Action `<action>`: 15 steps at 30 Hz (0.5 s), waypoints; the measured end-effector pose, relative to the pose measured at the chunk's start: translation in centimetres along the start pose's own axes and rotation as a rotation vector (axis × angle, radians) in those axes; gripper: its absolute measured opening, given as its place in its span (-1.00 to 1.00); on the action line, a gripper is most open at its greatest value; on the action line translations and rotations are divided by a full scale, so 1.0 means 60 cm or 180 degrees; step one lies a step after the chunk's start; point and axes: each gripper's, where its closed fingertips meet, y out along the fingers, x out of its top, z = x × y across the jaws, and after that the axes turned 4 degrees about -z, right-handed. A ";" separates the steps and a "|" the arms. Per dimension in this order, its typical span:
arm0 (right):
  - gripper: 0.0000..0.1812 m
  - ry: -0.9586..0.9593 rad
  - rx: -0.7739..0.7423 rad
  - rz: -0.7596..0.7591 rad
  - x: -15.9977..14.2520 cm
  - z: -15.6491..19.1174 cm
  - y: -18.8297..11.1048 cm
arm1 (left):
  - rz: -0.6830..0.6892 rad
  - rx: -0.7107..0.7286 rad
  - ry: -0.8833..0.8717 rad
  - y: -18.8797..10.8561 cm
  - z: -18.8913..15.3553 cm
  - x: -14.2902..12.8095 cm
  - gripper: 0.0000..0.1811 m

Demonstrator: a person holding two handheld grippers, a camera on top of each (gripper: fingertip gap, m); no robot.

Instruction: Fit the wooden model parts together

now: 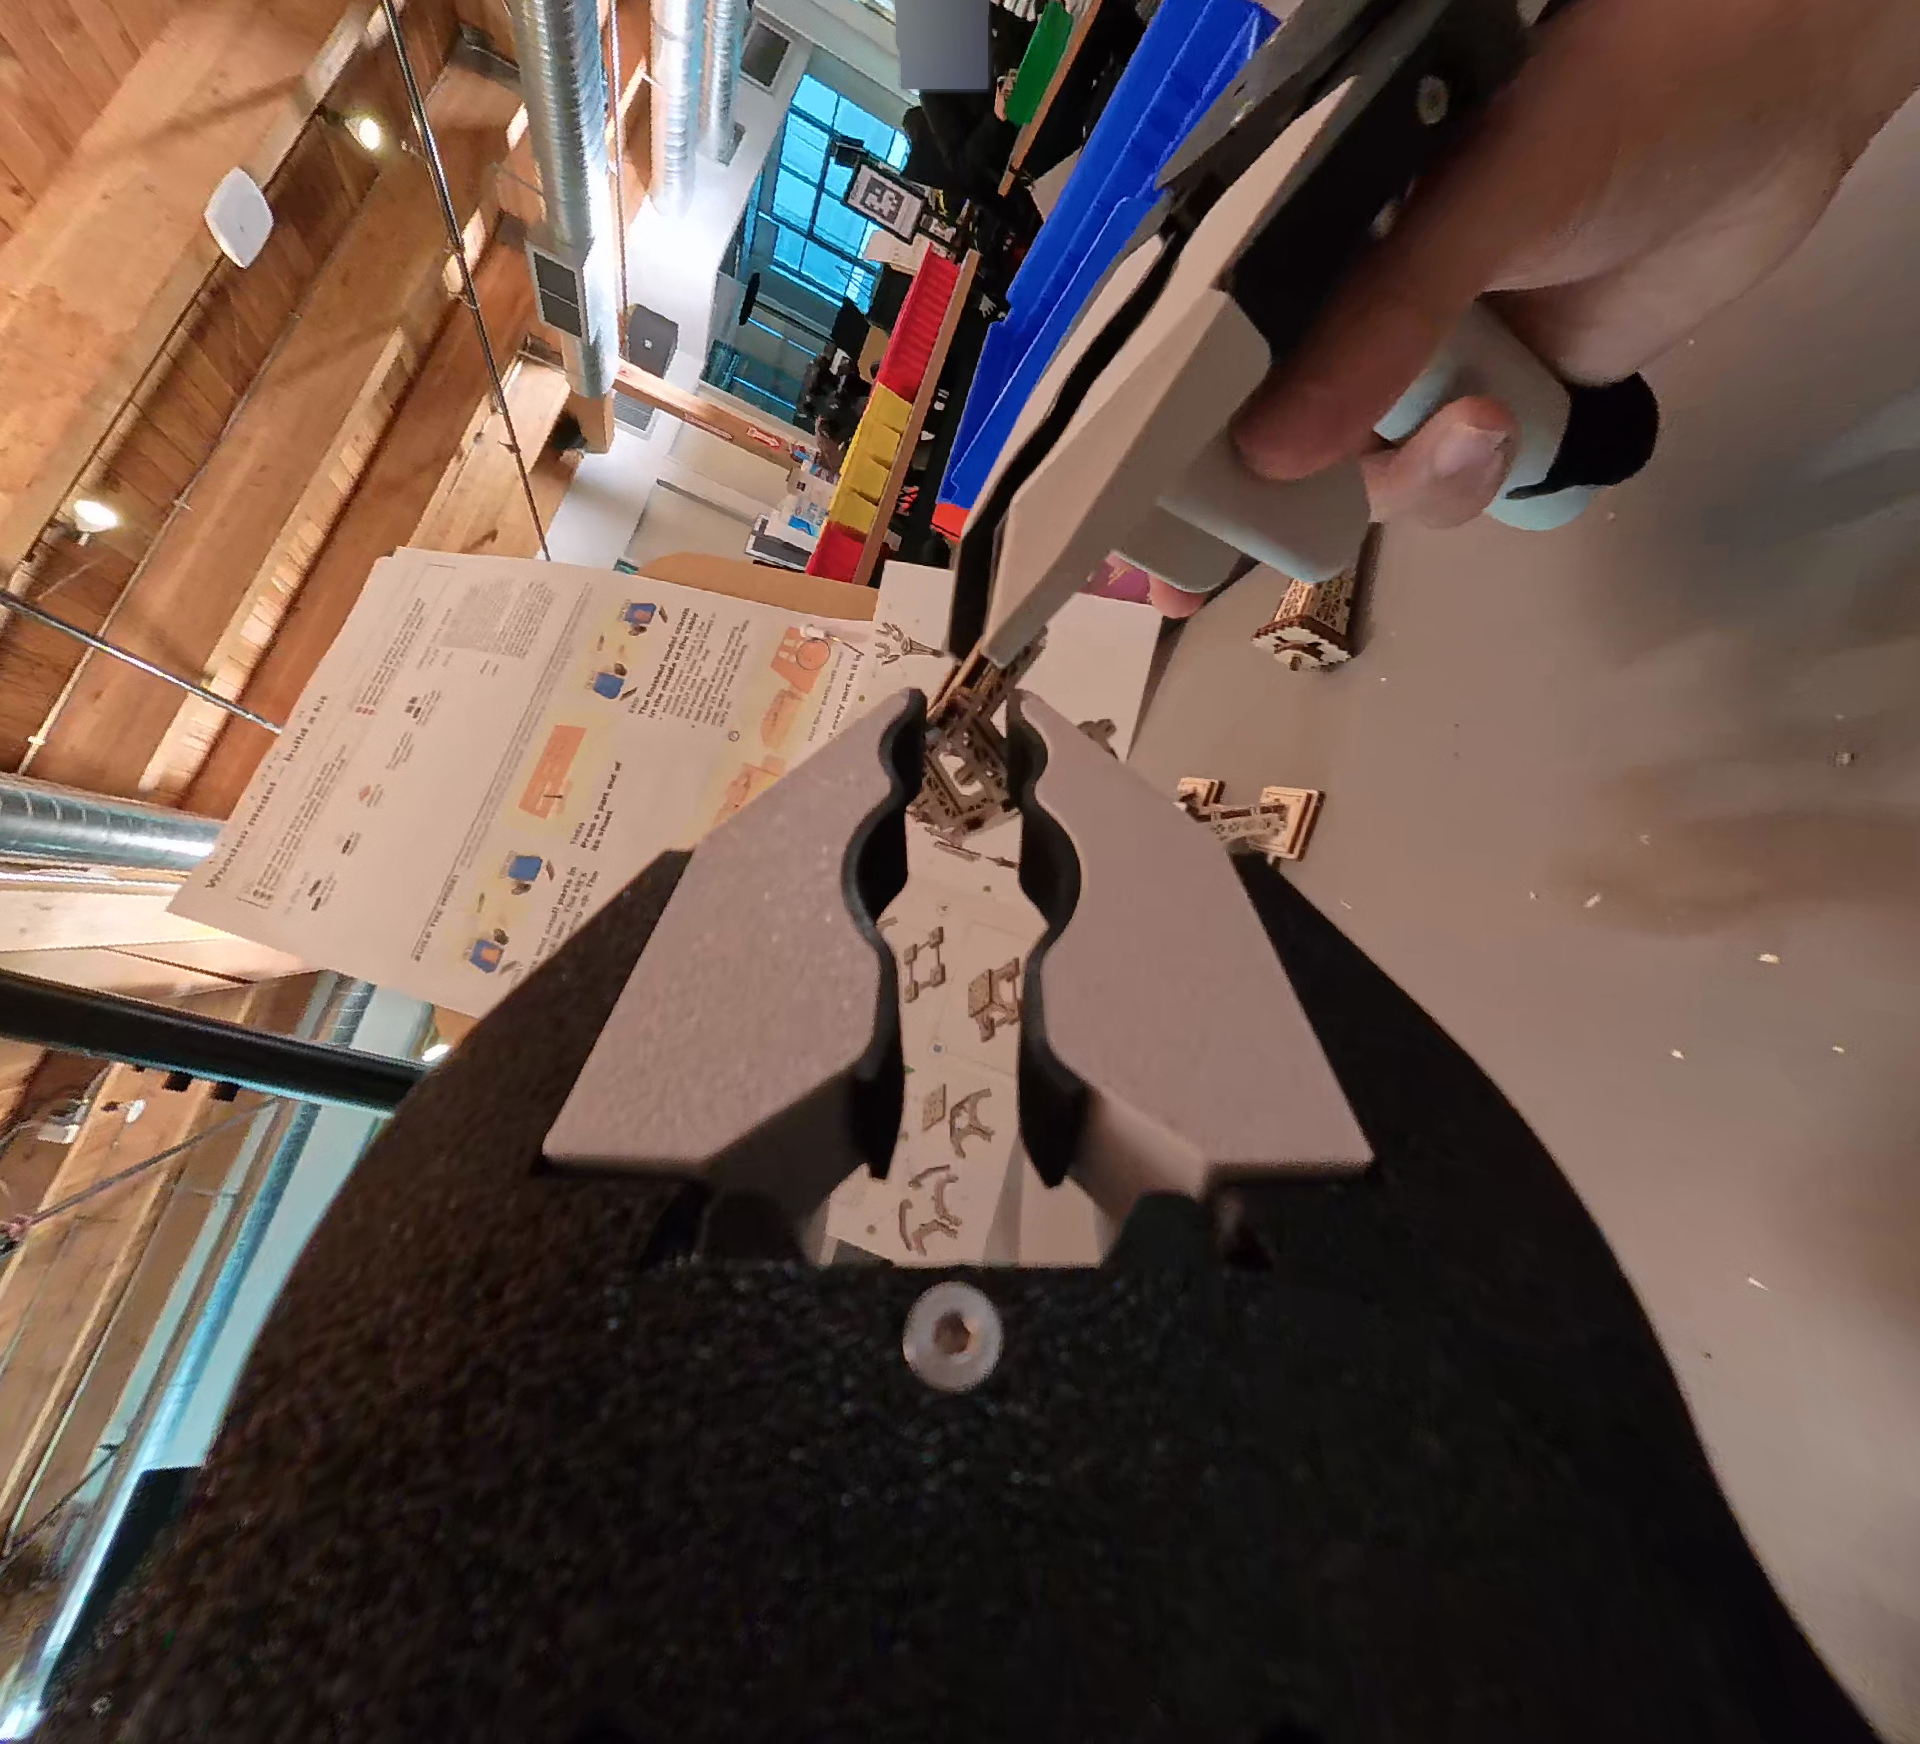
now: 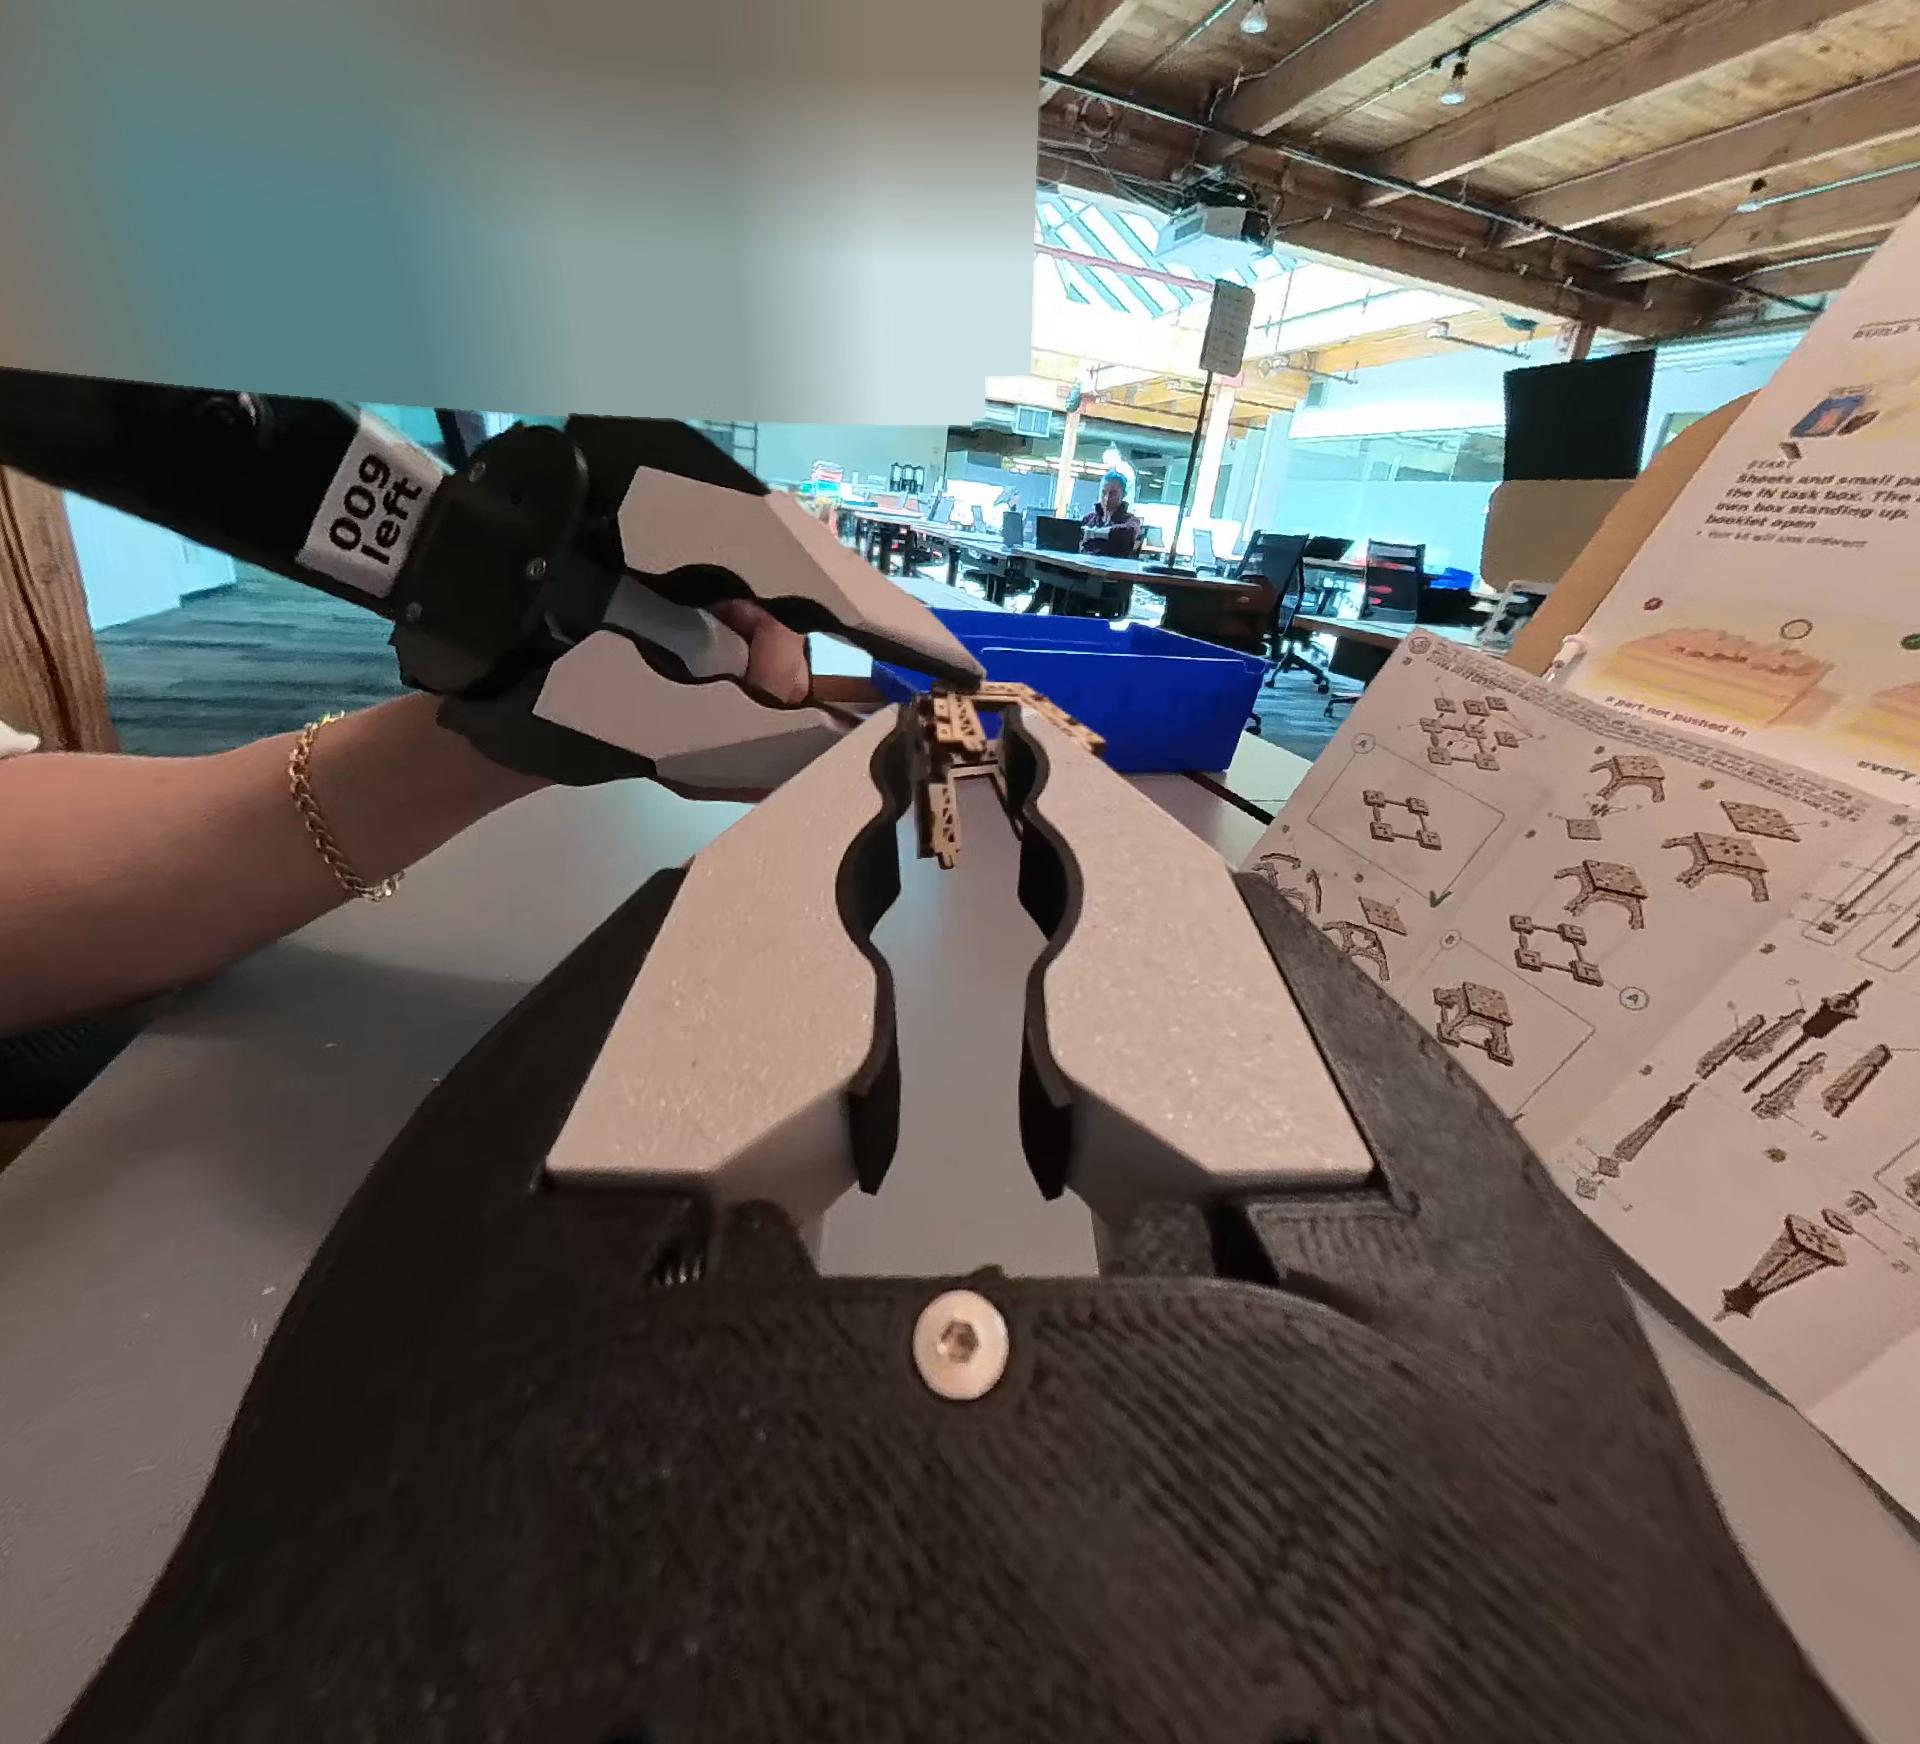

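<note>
My left gripper point(image 1: 964, 718) is shut on a small wooden lattice assembly point(image 1: 961, 780) and holds it above the grey table point(image 1: 1558, 967). My right gripper point(image 1: 982, 650) comes in from the upper right, its tips meeting the top of that assembly. In the right wrist view, my right gripper point(image 2: 958, 733) is shut on the wooden lattice piece point(image 2: 940, 801), which hangs between its fingers. The left gripper point(image 2: 951, 686) reaches in from the left and its tips touch the same piece from above. A flat wooden strip point(image 2: 1049, 709) sticks out to the right.
Loose wooden parts point(image 1: 1252, 821) and a small wooden model point(image 1: 1304, 624) lie on the table. Instruction sheets point(image 1: 520, 759) stand propped behind; they also show at the right of the right wrist view point(image 2: 1558, 915). A blue bin point(image 2: 1122, 697) sits beyond the grippers. Only a small space, under 4 cm, lies between the two pairs of fingers.
</note>
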 end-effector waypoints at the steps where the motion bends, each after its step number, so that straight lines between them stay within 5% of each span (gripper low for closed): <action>1: -0.87 0.0041 0.0002 -0.0006 0.000 -0.001 0.000 | -0.0010 0.0012 0.0024 0.000 0.000 0.001 -0.86; 8: -0.90 0.0379 -0.0041 -0.0097 0.001 -0.012 -0.002 | -0.0031 0.0119 -0.0151 0.001 0.009 -0.001 -0.77; 15: -0.90 0.0610 0.0024 -0.0351 0.015 -0.020 -0.010 | -0.0148 -0.0239 -0.1439 -0.004 0.009 0.001 -0.85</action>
